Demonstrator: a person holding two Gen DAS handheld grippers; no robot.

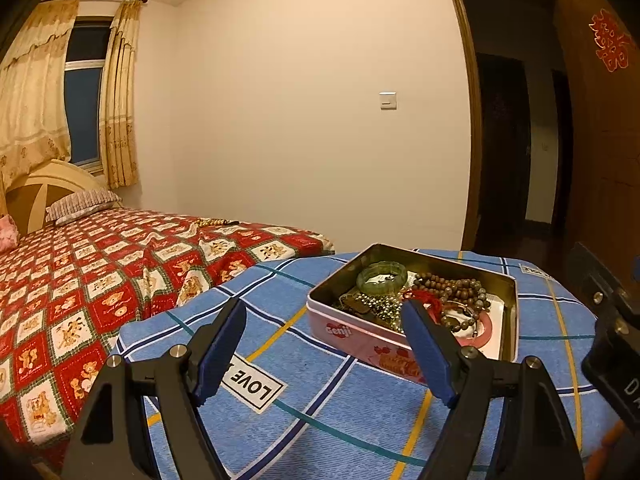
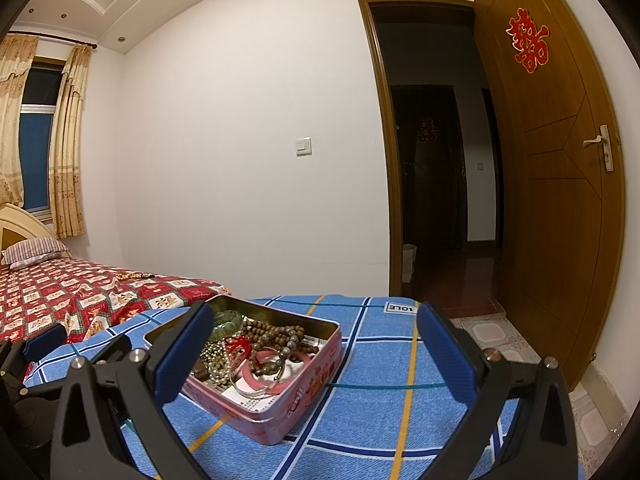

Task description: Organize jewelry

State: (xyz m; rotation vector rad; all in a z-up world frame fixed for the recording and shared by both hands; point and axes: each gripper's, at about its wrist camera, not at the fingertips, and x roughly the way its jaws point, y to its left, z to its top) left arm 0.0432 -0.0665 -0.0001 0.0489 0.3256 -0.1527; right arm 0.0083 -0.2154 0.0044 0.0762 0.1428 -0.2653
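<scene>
An open pink tin (image 1: 352,332) stands on a blue plaid cloth (image 1: 304,408). Inside lie a green bangle (image 1: 382,276), brown wooden beads (image 1: 452,284), a red cord (image 1: 424,298), a pale bead chain (image 1: 380,306) and a pink bangle (image 1: 484,328). My left gripper (image 1: 324,306) is open and empty, just short of the tin's near left corner. In the right wrist view the tin (image 2: 280,416) sits low and left of centre, with the green bangle (image 2: 228,322), wooden beads (image 2: 272,330) and a silver bangle (image 2: 256,390) showing. My right gripper (image 2: 316,308) is open, nothing between its pads.
A bed with a red patterned sheet (image 1: 100,280) lies to the left, with a light bead strand (image 1: 216,223) at its far edge and a striped pillow (image 1: 80,204). An open wooden door (image 2: 560,200) and a dark doorway (image 2: 432,180) are to the right, above tiled floor (image 2: 492,332).
</scene>
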